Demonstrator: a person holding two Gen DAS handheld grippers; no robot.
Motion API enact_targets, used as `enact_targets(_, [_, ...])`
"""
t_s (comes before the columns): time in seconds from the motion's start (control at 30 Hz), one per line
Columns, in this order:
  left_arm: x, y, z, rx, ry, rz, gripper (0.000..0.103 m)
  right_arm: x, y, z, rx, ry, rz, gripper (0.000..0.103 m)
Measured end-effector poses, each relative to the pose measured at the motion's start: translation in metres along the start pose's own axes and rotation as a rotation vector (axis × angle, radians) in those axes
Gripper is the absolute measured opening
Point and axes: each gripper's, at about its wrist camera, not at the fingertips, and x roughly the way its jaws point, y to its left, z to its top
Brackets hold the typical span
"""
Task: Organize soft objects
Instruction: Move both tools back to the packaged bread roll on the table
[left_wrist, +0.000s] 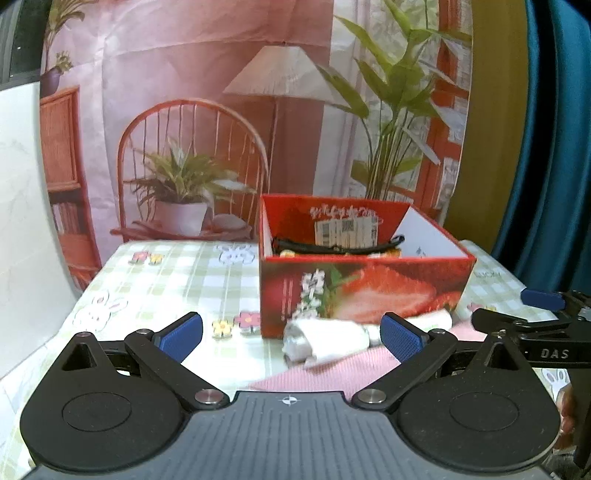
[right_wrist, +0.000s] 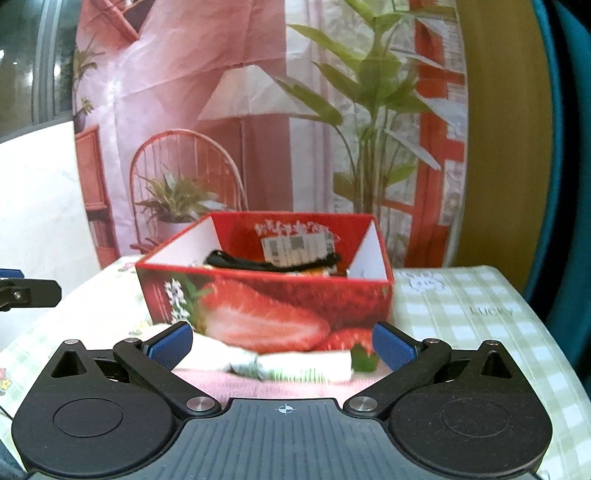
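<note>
Left hand-held gripper (left_wrist: 291, 336): jaws spread wide, nothing held between the blue pads (left_wrist: 183, 335). Right hand-held gripper (right_wrist: 282, 343): jaws likewise wide apart and empty. In the left wrist view the right unit shows at the right edge, beside the left one and apart from it.

Counter (left_wrist: 177, 284): covered by a green-and-white checked cloth printed with flowers and rabbits.

Soft objects: a rolled white sock (left_wrist: 328, 338) (right_wrist: 295, 363) lies just ahead of both grippers, between the spread fingers of each as seen from the wrist, touched by neither. It lies at the far edge of a pink cloth (left_wrist: 332, 371) (right_wrist: 251, 382) spread flat on the counter directly beneath the gripper noses. A green marking on the roll is visible in the right wrist view; motion blur leaves it uncertain whether this is one sock or a rolled pair.

Red strawberry-printed box (left_wrist: 364, 291) (right_wrist: 266, 310): stands open-topped on the counter directly beyond the sock, its near wall just behind the roll, contact not determinable. Inside, against the far wall, is a white barcode label (left_wrist: 347, 230) (right_wrist: 295, 249). Below it a black item (left_wrist: 332, 248) (right_wrist: 266, 264) lies across the contents, with something orange and yellow partly visible under it; neither can be identified further.

Behind the counter hangs a printed backdrop (left_wrist: 221, 110) showing a chair, lamp and potted plants.
</note>
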Motion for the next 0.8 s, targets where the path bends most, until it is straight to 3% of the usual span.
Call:
enact_targets(0.17, [-0.004, 0.003, -0.022, -0.014, 0.035, 0.001, 0.103, -0.014, 0.001, -0.024, -0.019, -0.025, -0.003, 0.103])
enact_targets(0.47, [-0.005, 0.002, -0.045, -0.032, 0.1, -0.055, 0.102, -0.006, -0.009, -0.047, 0.046, 0.095, 0.041, 0.103])
enact_targets(0.57, [-0.002, 0.001, -0.051, -0.036, 0.135, -0.075, 0.095, -0.004, -0.006, -0.051, 0.037, 0.125, 0.077, 0.103])
enact_targets(0.63, [0.0, 0.003, -0.057, -0.053, 0.161, -0.099, 0.082, -0.002, 0.0, -0.054, 0.014, 0.142, 0.101, 0.103])
enact_targets(0.8, [0.01, 0.015, -0.069, -0.134, 0.232, -0.158, 0.065, 0.002, 0.013, -0.058, -0.044, 0.18, 0.165, 0.098])
